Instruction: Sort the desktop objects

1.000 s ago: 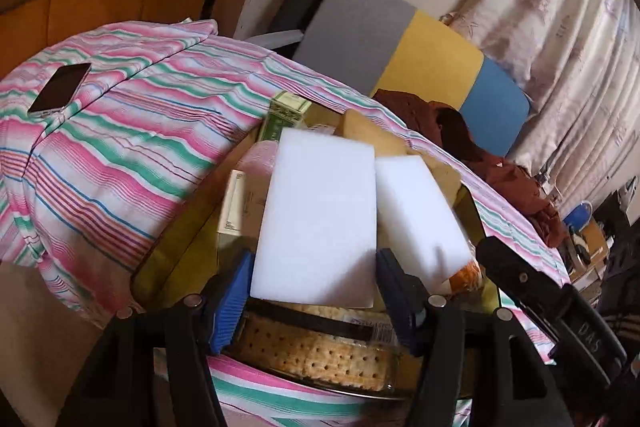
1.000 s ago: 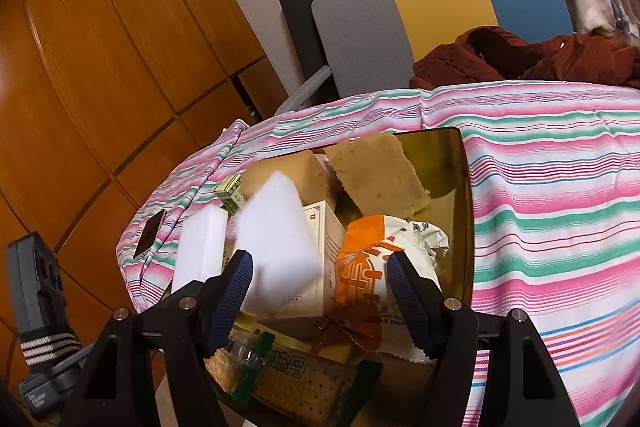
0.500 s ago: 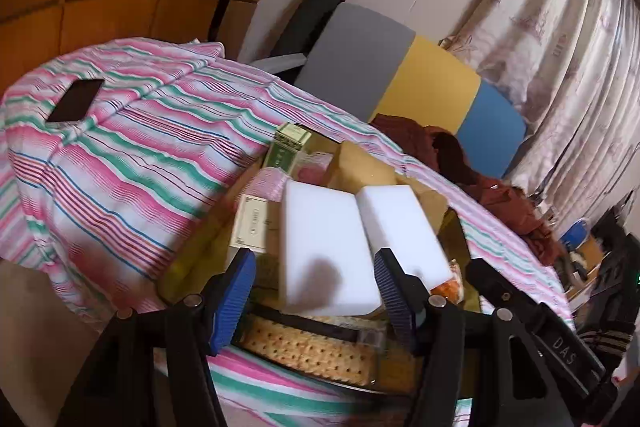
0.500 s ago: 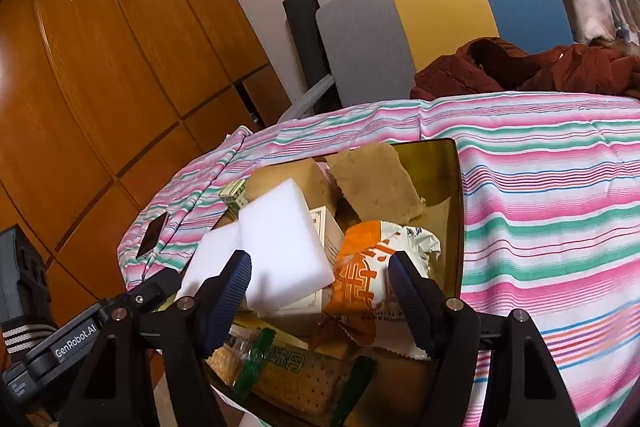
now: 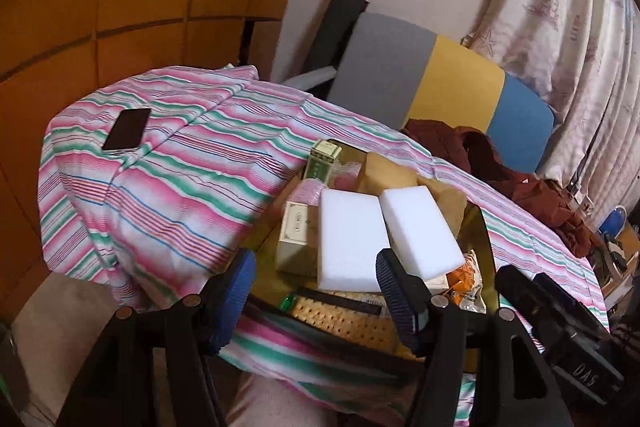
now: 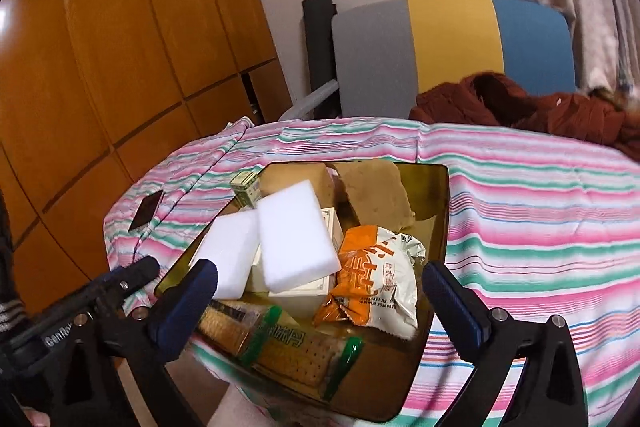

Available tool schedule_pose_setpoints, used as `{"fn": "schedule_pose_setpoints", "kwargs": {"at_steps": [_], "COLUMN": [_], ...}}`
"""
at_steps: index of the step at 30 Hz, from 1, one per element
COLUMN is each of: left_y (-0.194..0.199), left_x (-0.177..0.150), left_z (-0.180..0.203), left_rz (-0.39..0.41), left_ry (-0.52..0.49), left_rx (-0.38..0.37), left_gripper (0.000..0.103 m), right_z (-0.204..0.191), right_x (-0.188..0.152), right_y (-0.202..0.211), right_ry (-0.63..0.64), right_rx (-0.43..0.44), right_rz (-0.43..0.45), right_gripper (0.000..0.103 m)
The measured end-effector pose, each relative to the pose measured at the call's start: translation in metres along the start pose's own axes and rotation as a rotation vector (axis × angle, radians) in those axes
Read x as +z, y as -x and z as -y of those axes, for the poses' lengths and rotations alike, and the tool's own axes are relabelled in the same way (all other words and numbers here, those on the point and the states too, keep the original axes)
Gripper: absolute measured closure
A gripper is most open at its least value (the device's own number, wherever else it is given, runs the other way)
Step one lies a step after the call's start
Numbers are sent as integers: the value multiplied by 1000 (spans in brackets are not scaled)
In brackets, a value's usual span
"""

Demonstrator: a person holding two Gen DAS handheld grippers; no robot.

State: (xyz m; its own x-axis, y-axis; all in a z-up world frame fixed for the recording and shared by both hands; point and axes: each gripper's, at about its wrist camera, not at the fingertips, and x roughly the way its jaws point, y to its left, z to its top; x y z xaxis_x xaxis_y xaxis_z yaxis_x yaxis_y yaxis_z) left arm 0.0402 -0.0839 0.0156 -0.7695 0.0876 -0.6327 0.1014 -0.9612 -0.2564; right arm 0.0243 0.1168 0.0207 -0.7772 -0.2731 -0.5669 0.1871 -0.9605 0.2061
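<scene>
A dark yellow tray (image 6: 434, 227) sits on the striped tablecloth, piled with objects. Two white sponges (image 5: 350, 239) (image 5: 420, 229) lie on top; they also show in the right wrist view (image 6: 230, 255) (image 6: 298, 235). Around them are brown sponges (image 6: 376, 195), an orange snack bag (image 6: 372, 287), a cracker pack (image 6: 288, 347), cream boxes (image 5: 294, 231) and a green box (image 5: 322, 161). My left gripper (image 5: 312, 293) is open and empty, drawn back from the tray's near edge. My right gripper (image 6: 320, 301) is open and empty above the tray's near side.
A black phone (image 5: 127, 129) lies on the cloth at the far left. A grey, yellow and blue chair (image 6: 452, 51) with a red-brown jacket (image 6: 520, 107) stands behind the table. Wooden panels (image 6: 100, 47) are on the left, curtains on the right.
My left gripper let go of the white sponge, which now lies on the pile, and pulled back from the tray. My right gripper also backed away a little and stayed open.
</scene>
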Motion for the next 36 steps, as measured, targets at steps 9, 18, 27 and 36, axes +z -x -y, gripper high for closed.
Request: {"fn": "schedule_pose_setpoints", "kwargs": {"at_steps": [9, 18, 27, 36], "left_y": [21, 44, 55, 47], "left_x": [-8, -8, -9, -15], "left_z": [-7, 0, 17, 23], "left_rz": [-12, 66, 79, -22], "left_ry": [-6, -54, -123, -134], "left_rx": [76, 102, 181, 166], "left_gripper": [35, 34, 35, 35], "right_z": [-28, -44, -39, -28], "right_x": [-15, -10, -8, -6], "right_y": [13, 39, 49, 50], "right_ry": [108, 131, 109, 69], "right_rx": [-35, -12, -102, -135], "right_rz": [-23, 15, 28, 20], "right_gripper": [0, 0, 0, 0]}}
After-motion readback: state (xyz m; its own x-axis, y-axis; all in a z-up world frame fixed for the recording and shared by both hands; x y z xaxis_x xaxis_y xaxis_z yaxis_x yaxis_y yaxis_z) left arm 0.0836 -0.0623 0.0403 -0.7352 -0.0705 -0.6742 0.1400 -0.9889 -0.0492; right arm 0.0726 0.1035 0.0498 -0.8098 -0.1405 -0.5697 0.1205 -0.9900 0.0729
